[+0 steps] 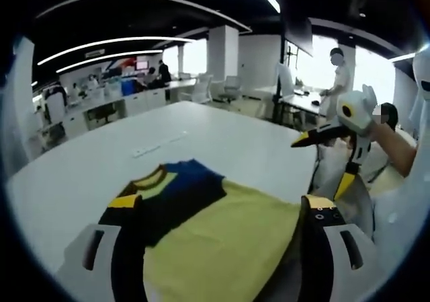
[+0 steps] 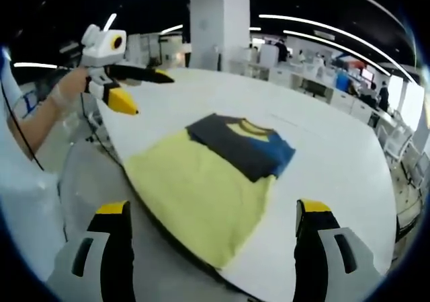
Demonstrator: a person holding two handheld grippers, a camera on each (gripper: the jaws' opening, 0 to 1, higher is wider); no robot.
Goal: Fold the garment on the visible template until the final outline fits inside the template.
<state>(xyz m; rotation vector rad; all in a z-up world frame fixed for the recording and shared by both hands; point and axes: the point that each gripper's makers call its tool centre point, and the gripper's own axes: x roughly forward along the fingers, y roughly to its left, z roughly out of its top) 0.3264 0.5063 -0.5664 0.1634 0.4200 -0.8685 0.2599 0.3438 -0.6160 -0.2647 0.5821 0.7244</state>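
Garment [image 2: 215,174] flat on table [image 2: 336,161]; left gripper [image 1: 222,248], right gripper [image 2: 211,245] spread above, clear.

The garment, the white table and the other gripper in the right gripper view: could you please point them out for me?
garment [image 2: 201,187]: right gripper view, on its yellow body.
white table [image 2: 322,147]: right gripper view, on bare tabletop beside the garment.
left gripper [image 2: 149,91]: right gripper view, midway between its tips.

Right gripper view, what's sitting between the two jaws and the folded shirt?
Nothing: in the right gripper view, bare white table lies between the open right gripper and the yellow-and-navy shirt.
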